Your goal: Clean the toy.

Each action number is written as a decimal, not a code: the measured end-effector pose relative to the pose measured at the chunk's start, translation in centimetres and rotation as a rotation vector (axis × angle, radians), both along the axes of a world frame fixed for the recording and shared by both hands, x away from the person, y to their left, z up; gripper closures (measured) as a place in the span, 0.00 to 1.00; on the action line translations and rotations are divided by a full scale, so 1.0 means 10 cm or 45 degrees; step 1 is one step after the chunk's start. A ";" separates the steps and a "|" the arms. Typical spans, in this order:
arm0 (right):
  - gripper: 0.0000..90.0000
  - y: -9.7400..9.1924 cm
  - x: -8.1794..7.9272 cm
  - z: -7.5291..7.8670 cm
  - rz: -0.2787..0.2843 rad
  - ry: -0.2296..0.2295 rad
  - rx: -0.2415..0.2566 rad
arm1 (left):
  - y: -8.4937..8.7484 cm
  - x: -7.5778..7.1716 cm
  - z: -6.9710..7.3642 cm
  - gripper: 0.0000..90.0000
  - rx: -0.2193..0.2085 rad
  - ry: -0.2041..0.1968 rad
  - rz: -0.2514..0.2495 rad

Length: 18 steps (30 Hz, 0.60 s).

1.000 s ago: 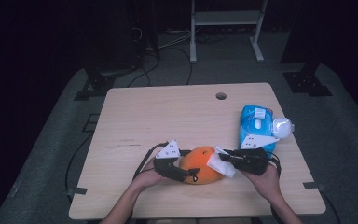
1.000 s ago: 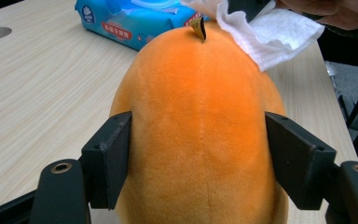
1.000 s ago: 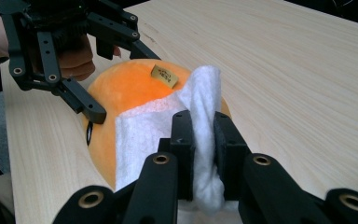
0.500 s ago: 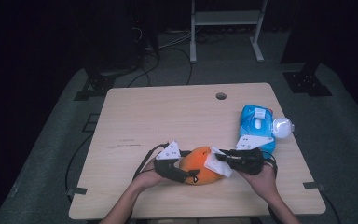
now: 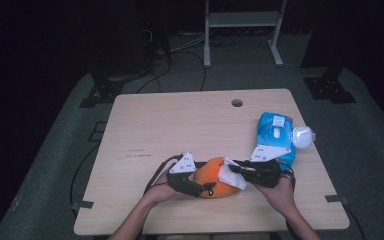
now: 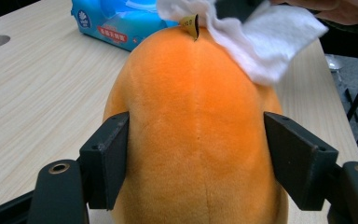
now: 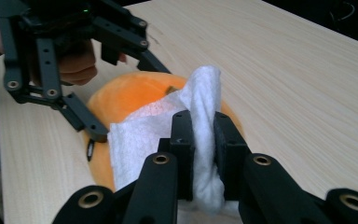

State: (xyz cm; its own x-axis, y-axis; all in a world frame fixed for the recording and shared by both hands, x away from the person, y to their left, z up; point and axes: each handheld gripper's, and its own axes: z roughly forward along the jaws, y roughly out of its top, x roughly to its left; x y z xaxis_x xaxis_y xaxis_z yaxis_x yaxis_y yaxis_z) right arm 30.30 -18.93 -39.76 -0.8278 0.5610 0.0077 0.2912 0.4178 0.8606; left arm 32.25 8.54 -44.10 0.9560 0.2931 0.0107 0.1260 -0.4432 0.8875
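Observation:
An orange plush toy (image 5: 211, 184) lies near the table's front edge. My left gripper (image 5: 205, 186) holds it from the left, and in the left gripper view both jaws press into the sides of the plush (image 6: 196, 107). My right gripper (image 5: 236, 169) comes in from the right, shut on a folded white wipe (image 5: 230, 177). The wipe (image 7: 140, 135) is pinched between the jaws of the right gripper (image 7: 205, 149) and drapes over the top of the plush (image 7: 121, 95) beside its small tag.
A blue pack of wet wipes (image 5: 274, 136) lies at the right of the wooden table (image 5: 180, 125), with a white round object (image 5: 301, 136) beside it. A cable hole (image 5: 237, 103) is at the back. Dark floor and stands surround the table.
The right gripper has shifted slightly left with the wipe across the top of the plush. The left gripper and the plush have stayed in place.

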 end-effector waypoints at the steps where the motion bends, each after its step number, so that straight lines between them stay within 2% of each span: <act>1: 0.88 -0.03 0.01 0.00 -0.013 0.011 0.005 | 0.00 0.00 0.00 0.30 -0.001 0.001 0.000; 3: 0.88 -0.10 0.04 -0.01 -0.054 0.011 0.019 | -0.01 -0.01 0.00 0.30 0.000 -0.003 -0.001; 7: 0.88 -0.16 0.07 -0.03 -0.084 0.033 0.028 | -0.04 -0.03 0.01 0.29 0.015 -0.023 0.001; 11: 0.88 -0.08 0.03 -0.01 -0.056 0.019 0.040 | -0.09 -0.07 0.02 0.29 0.021 -0.061 -0.030; 13: 0.88 -0.01 -0.01 0.00 -0.033 0.000 0.022 | -0.11 -0.08 0.03 0.29 0.033 -0.072 -0.035; 16: 0.88 -0.02 0.00 -0.01 -0.027 0.007 0.023 | -0.09 -0.07 0.02 0.30 0.026 -0.061 -0.031; 18: 0.88 -0.09 0.04 -0.03 -0.049 0.025 0.027 | -0.07 -0.05 0.01 0.30 0.018 -0.043 -0.022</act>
State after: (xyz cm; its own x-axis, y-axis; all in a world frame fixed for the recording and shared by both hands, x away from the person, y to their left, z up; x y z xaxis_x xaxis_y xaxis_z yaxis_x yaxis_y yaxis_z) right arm 30.69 -19.80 -40.02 -0.8050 0.5922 0.0359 0.3235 0.3873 0.8633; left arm 31.70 7.88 -43.96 0.9599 0.2764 0.0468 0.0886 -0.4575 0.8848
